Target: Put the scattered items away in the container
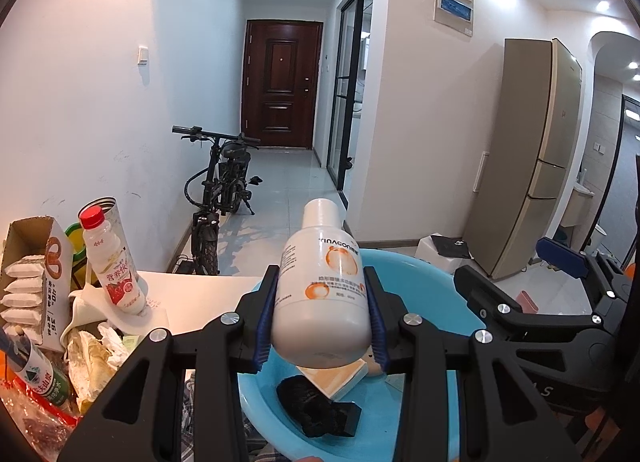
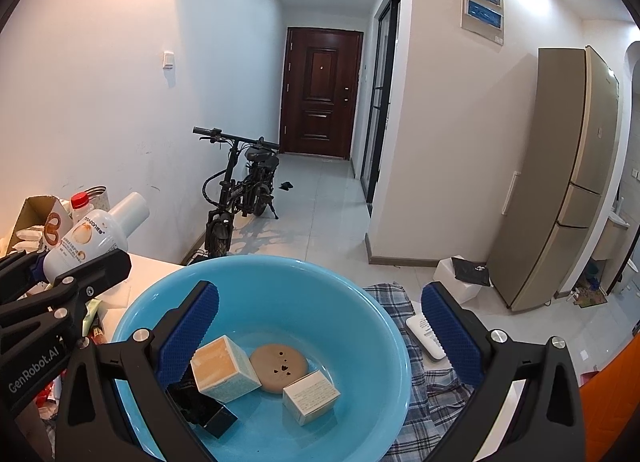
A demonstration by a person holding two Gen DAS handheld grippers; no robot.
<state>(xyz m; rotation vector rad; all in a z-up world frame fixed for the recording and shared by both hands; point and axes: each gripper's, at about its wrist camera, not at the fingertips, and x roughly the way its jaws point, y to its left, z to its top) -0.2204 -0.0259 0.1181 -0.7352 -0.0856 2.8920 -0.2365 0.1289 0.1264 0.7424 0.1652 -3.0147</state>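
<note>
My left gripper (image 1: 320, 322) is shut on a white bottle (image 1: 320, 290) with an orange label, held above the left part of the blue basin (image 1: 452, 342). The bottle also shows in the right wrist view (image 2: 92, 238), left of the basin (image 2: 256, 286). In the basin lie an orange-and-white box (image 2: 224, 374), a round tan disc (image 2: 280, 368), a small white box (image 2: 310, 396) and a black object (image 2: 200, 410). My right gripper (image 2: 320, 336) is open and empty, hovering over the basin; it also shows in the left wrist view (image 1: 516, 294).
On the table's left are a red-capped drink bottle (image 1: 116, 262), a cardboard snack box (image 1: 32, 282), a green-label bottle (image 1: 40, 374) and crumpled wrappers (image 1: 92, 358). A plaid cloth (image 2: 432, 394) and a white remote (image 2: 426, 338) lie right of the basin. A bicycle (image 2: 240, 193) and fridge (image 2: 560, 181) stand beyond.
</note>
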